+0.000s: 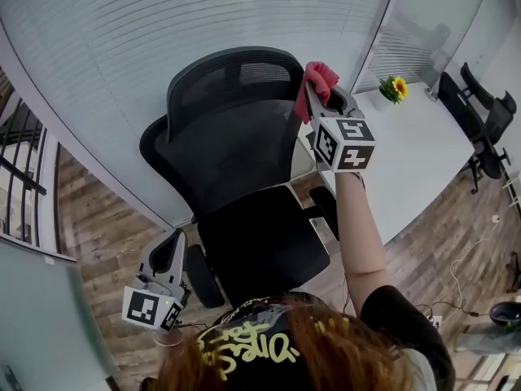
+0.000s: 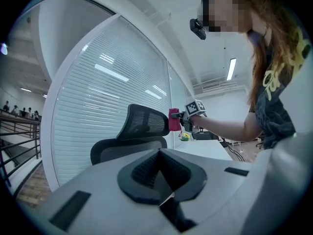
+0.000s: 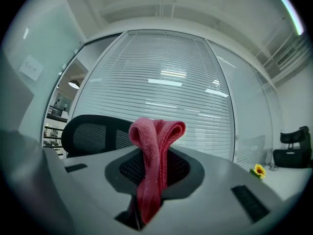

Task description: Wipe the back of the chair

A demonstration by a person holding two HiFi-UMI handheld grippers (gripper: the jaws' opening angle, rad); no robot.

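In the head view the black mesh chair (image 1: 244,186) stood in the middle, with its seat (image 1: 260,247) toward 6 o'clock and its headrest (image 1: 236,76) toward 12 o'clock. It was backed close to a glass wall with blinds (image 1: 163,23). A white worktop (image 1: 423,153) with a sunflower (image 1: 396,88) on it lay at 3 o'clock, just beside the chair.

The right tool (image 1: 320,104) was raised at about 1 o'clock and clenched on a pink-red cloth (image 1: 319,81). In the right gripper view the cloth was seen folded into a loop above the jaws, with the rest pinched between them. The cloth was placed at the headrest's 3 o'clock edge, near the top of the back. Whether it was truly pressed on the mesh could not be settled from either view.

The left tool (image 1: 168,243) was held low at 7 o'clock, beside the seat and apart from it. Its jaws were closed together on nothing.

The step in hand was judged to be the start of the wipe, with the cloth brought to the top corner and no stroke made yet.

For the next move, the cloth would have to be pressed flat against the mesh. It would then be drawn across toward 9 o'clock, and afterwards down the backrest (image 1: 220,157) toward 6 o'clock. The grip would have to be kept firm so that the loop is not dragged out. Since the chair might well turn under sideways pressure, light force would be needed, or the frame could be steadied with the idle left tool.
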